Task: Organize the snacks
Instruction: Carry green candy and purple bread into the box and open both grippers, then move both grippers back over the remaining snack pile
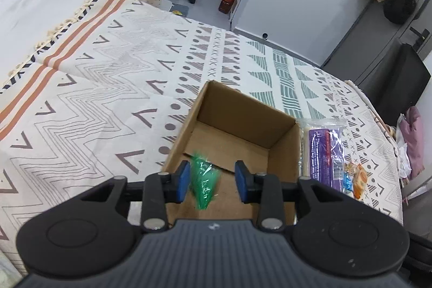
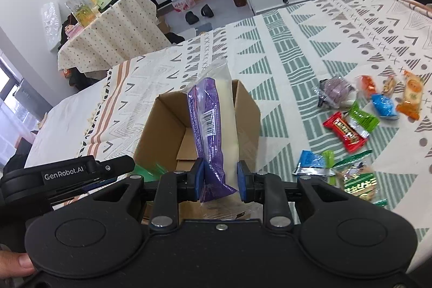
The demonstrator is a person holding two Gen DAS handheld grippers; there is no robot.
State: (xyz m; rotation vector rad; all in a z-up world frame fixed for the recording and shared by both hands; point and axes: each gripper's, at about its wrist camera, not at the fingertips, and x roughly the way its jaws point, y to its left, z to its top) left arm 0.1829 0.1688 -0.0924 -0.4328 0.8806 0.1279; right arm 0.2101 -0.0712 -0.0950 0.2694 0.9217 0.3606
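Note:
An open cardboard box sits on the patterned bedspread; it also shows in the right wrist view. My left gripper is open over the box's near edge, and a green snack wrapper hangs blurred between its fingers, touching neither clearly. My right gripper is shut on a long purple-and-white snack pack that stands over the box's right side. The pack shows in the left wrist view just right of the box. The left gripper's body shows at the left of the right wrist view.
Several small wrapped snacks lie on the bedspread right of the box: a red bar, a green one, a blue one, an orange one, a purple one. A draped table stands beyond the bed.

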